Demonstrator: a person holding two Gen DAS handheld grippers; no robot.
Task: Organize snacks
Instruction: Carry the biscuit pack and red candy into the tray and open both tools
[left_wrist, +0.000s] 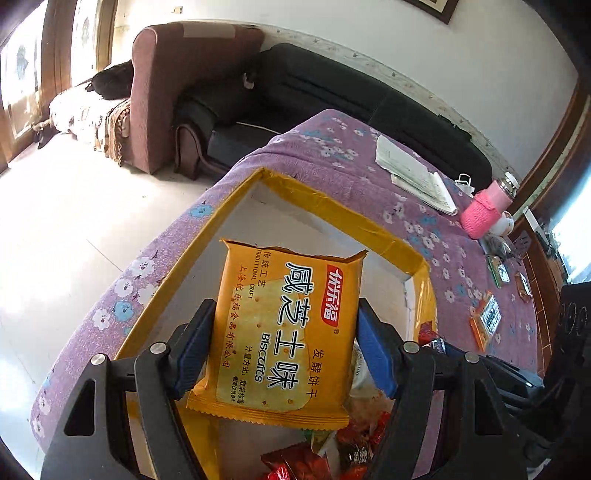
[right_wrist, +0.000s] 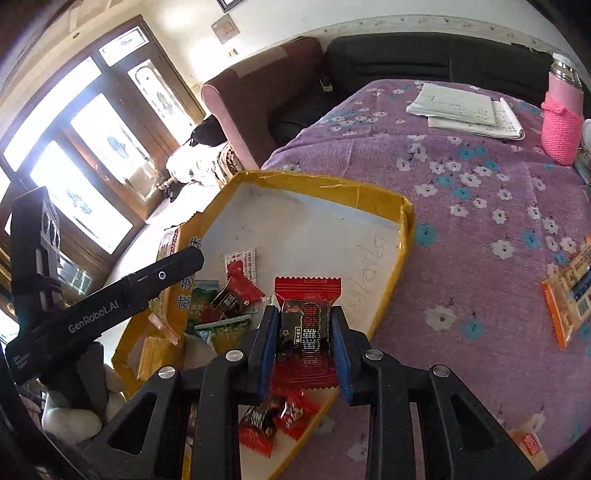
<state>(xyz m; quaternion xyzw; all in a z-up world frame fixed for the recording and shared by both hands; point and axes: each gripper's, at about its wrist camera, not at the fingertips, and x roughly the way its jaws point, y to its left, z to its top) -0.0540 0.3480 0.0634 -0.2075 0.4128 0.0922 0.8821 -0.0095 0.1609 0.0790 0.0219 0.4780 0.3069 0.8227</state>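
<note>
The left hand-held gripper (left_wrist: 284, 343) grips a flat orange-yellow foil packet of biscuits printed with Chinese characters (left_wrist: 282, 332), its blue pads pressed against the packet's two long edges. The packet hangs above a shallow cardboard tray wrapped in yellow tape with a white floor (left_wrist: 325, 206), which lies on a worktop covered by a purple cloth with white and blue flowers (left_wrist: 332, 155).

The right hand-held gripper (right_wrist: 303, 345) is closed on a small red snack sachet with a dark printed centre and crimped ends (right_wrist: 306, 332), held over the near part of the same tray (right_wrist: 404, 218). Below it, on the tray's white floor, lie more small red sachets (right_wrist: 275, 421), and to the left a loose heap of red and green wrappers (right_wrist: 225, 306). In the right wrist view the left tool's black body crosses the tray's left edge.

Farther back on the cloth (right_wrist: 461, 177) lie a stack of white papers (right_wrist: 465, 110) and a bottle in a pink knitted sleeve (right_wrist: 561, 122). An orange-edged snack packet (right_wrist: 569, 291) lies on the cloth well to the right of the tray, apart from it. A maroon armchair (left_wrist: 173, 85) and a black sofa (left_wrist: 351, 96) stand beyond the worktop.
</note>
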